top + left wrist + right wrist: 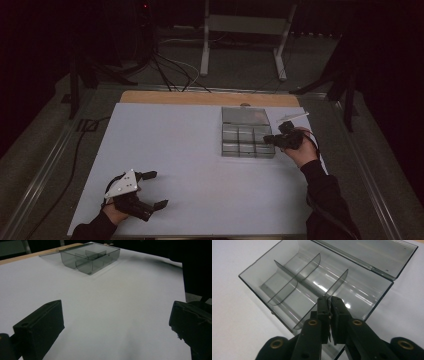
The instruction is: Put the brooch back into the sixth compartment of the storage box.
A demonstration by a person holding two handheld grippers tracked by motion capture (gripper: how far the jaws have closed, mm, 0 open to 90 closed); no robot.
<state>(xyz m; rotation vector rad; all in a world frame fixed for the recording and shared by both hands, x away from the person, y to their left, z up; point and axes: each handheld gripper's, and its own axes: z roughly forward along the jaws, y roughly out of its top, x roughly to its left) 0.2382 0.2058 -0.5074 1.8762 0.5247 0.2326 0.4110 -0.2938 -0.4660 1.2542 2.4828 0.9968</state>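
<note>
Right gripper [329, 301] has its jaws pinched narrow on a thin clear divider [335, 281] inside the smoky plastic compartment box [253, 271]. The pads meet on the divider's near top edge, so the grip looks set for lifting it out of its slot or seating it; which of the two can't be told. The box sits directly ahead of and under this gripper's tips, lid [372, 250] folded back flat on the far side, which leaves the compartments open from above. Two more dividers [292, 277] stand further in, beyond the tips, one lengthwise and one crosswise. No contents visible in any compartment.

In the high view the right gripper [274, 139] reaches over the box's [247, 135] near-right corner, hand coming in from that side, probably because that is the shortest way to the end divider. A pale flat strip [292, 117] lies on the white table [190, 150] just beyond this gripper; what it is can't be told.

Left gripper [152, 190] rests near the person's edge, well apart from the box, jaws spread wide with nothing between them. In its own view the left gripper [117, 322] frames bare table, the box [90, 257] far ahead of it. Judged idle, parked clear so it doesn't crowd the right hand's work. It isn't steadying the box, so a stuck divider could drag the light box along.
</note>
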